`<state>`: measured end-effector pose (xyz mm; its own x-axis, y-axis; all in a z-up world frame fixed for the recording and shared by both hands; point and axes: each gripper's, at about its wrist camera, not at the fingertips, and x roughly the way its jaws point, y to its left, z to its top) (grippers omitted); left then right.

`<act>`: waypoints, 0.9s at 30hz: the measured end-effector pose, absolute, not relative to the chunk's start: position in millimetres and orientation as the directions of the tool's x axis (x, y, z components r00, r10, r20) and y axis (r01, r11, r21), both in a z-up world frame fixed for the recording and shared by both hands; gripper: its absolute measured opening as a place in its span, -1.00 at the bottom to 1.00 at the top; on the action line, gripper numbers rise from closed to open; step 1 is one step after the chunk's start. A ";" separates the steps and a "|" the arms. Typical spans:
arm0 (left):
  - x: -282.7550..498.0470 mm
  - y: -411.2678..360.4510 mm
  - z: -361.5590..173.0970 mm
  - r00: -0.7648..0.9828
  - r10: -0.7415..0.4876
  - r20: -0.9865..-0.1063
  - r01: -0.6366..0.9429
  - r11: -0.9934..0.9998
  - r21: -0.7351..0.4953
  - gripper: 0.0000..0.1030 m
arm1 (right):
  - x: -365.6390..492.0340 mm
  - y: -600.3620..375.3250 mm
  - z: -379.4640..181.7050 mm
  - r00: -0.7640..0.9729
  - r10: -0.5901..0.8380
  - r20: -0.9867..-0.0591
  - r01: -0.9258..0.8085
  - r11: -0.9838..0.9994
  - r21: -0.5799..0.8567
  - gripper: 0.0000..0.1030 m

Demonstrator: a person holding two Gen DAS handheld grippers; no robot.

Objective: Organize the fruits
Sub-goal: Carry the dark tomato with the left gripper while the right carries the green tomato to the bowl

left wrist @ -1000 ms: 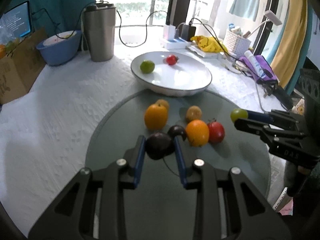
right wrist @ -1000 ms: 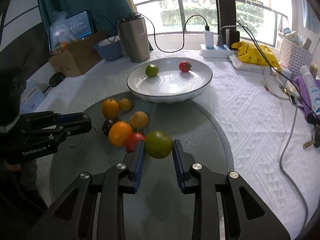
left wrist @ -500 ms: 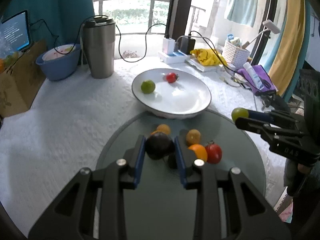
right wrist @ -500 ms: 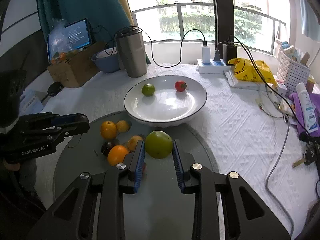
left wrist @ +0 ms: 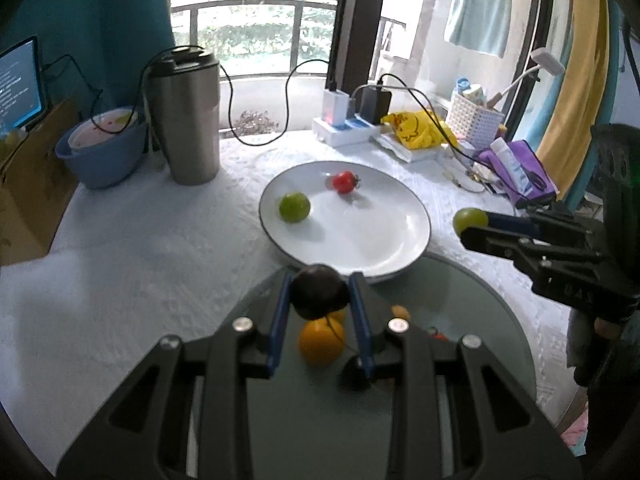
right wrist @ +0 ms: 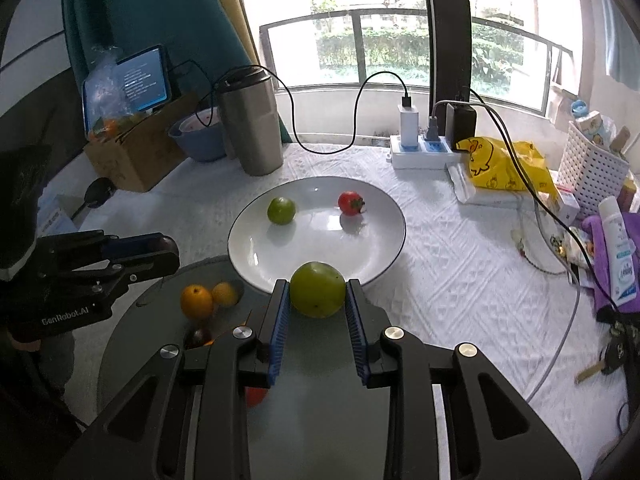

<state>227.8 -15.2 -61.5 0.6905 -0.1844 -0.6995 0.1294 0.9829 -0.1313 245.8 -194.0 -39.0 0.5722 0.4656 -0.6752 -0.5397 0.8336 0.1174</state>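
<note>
My left gripper (left wrist: 319, 295) is shut on a dark purple fruit (left wrist: 319, 291), held just above the near rim of the white plate (left wrist: 384, 240). My right gripper (right wrist: 317, 296) is shut on a green fruit (right wrist: 317, 289), also at the plate's (right wrist: 256, 268) near rim. A small green fruit (left wrist: 294, 207) and a small red tomato (left wrist: 345, 182) lie on the plate. On the round glass mat (left wrist: 480, 320) below stay an orange (left wrist: 321, 341), a second dark fruit (left wrist: 354, 372) and other fruits, partly hidden by the fingers. The right gripper also shows in the left wrist view, at the right.
A steel tumbler (left wrist: 184, 116) and a blue bowl (left wrist: 100, 152) stand at the back left beside a cardboard box (right wrist: 136, 152). A power strip (right wrist: 424, 152) with cables, a yellow bag (right wrist: 500, 164), a white basket (right wrist: 592, 168) and purple items crowd the right side.
Both grippers have risen and moved forward from the fruit cluster on the mat to the plate's near rim, each still holding its fruit.
</note>
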 end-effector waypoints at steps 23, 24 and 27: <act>288.3 -22.7 -84.4 0.661 -0.208 -0.721 0.151 0.978 -0.143 -0.41 | 305.2 -181.8 -52.8 0.544 0.457 -0.704 -0.536 0.835 0.128 -0.42; 290.4 -22.4 -85.7 0.660 -0.208 -0.722 0.151 0.978 -0.144 -0.41 | 307.4 -181.0 -53.9 0.542 0.457 -0.705 -0.536 0.834 0.129 -0.42; 296.8 -21.6 -89.6 0.654 -0.208 -0.728 0.150 0.978 -0.145 -0.41 | 313.7 -177.9 -56.7 0.537 0.458 -0.709 -0.537 0.833 0.131 -0.42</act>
